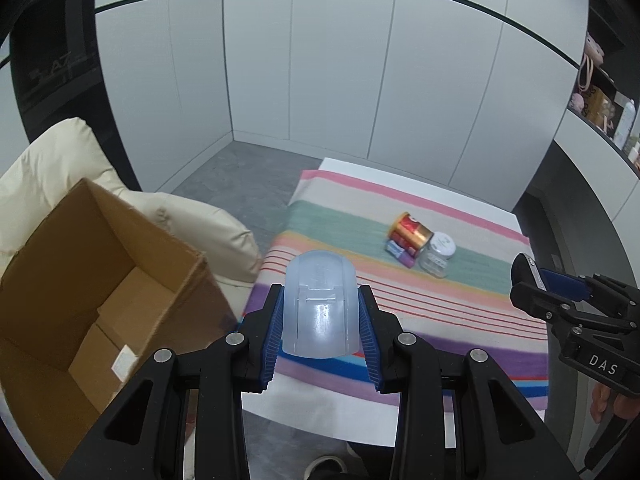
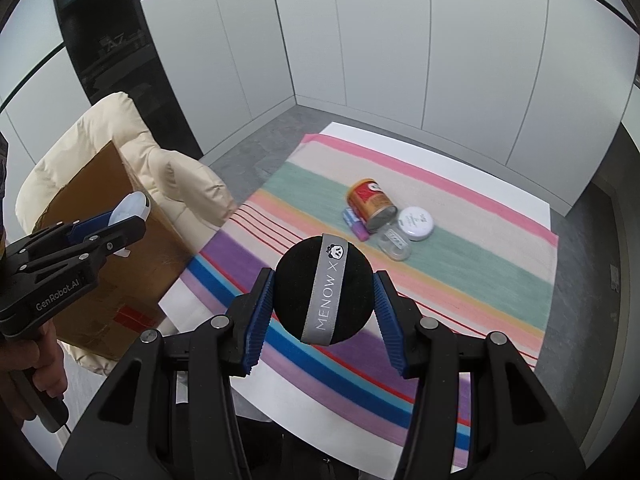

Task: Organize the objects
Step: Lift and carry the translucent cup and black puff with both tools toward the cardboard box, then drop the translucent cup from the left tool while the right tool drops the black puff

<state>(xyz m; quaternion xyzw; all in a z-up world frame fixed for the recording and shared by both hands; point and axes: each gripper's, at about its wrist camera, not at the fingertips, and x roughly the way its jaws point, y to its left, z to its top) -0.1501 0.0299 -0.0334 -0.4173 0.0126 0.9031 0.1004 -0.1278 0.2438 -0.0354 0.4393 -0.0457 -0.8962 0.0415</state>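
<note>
My left gripper [image 1: 320,312] is shut on a pale blue translucent plastic case [image 1: 319,304], held above the table's near left edge beside the open cardboard box [image 1: 104,292]. It also shows in the right wrist view [image 2: 120,222]. My right gripper [image 2: 324,296] is shut on a round black powder puff [image 2: 322,294] with a grey "MENOW" ribbon, held over the striped cloth [image 2: 460,264]. On the cloth lie a red and gold can [image 1: 410,230] on its side, a white-lidded clear jar [image 1: 438,254] and a small purple and blue packet [image 1: 400,254].
The cardboard box rests on a cream padded armchair [image 1: 192,216] left of the white table [image 1: 344,412]. White cabinet walls stand behind. A shelf with bottles and toys [image 1: 604,112] is at the far right. Grey floor lies between chair and table.
</note>
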